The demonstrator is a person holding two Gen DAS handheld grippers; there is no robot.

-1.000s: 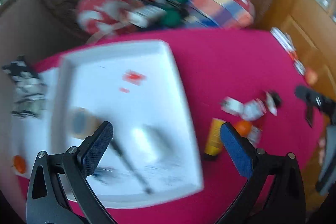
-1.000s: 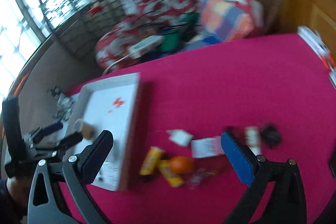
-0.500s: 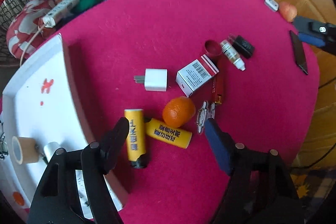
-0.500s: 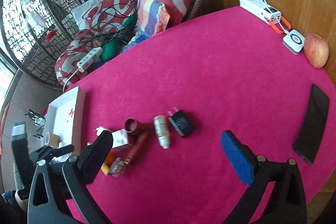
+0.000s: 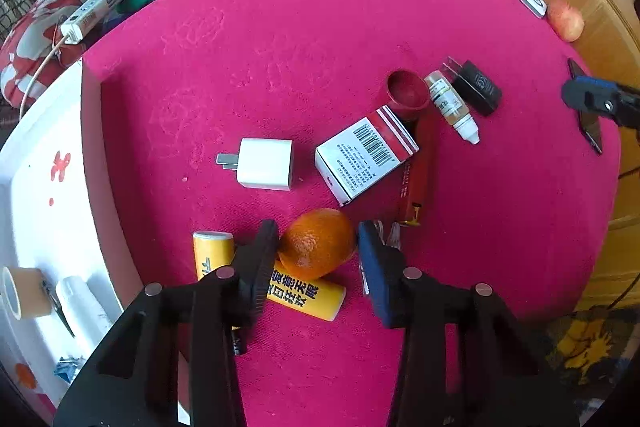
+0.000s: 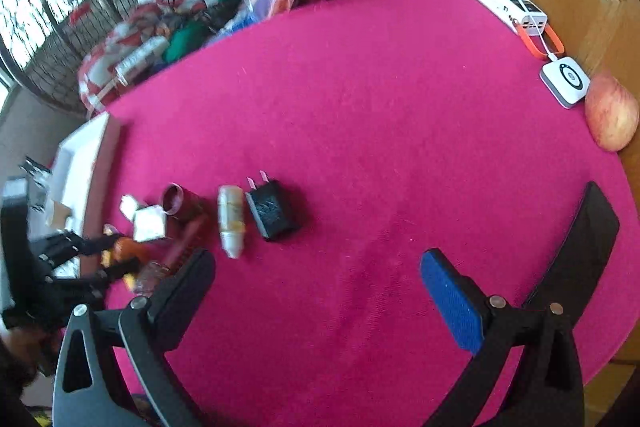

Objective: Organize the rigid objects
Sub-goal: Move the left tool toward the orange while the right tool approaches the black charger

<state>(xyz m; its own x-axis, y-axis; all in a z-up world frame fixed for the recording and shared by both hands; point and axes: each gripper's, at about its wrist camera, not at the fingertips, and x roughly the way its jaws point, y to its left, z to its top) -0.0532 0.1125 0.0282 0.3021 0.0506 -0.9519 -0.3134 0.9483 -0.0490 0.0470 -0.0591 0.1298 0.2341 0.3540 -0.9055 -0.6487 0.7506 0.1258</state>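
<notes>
**Inspector:** Closing on the orange [image 5: 318, 249], the left gripper [image 5: 316, 255] is at the pick-up step. Its jaws have just been narrowing, with the fruit between them; the left pad touches the peel, while contact on the right cannot be confirmed.

**Clerk:** Location?

**Inspector:** Near the table's [image 5: 320, 27] left edge, leaning on a yellow tube [image 5: 306, 295], beside the white tray [image 5: 44, 227].

**Clerk:** Next?

**Inspector:** Likely a firm squeeze, then a lift to the tray. The right gripper [image 6: 316, 279] stands wide apart, empty.

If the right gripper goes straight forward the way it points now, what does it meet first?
Most likely just the bare pink tablecloth. The right gripper stands open with nothing between its fingers; the black charger lies left of that line, though depth is unclear.
</notes>
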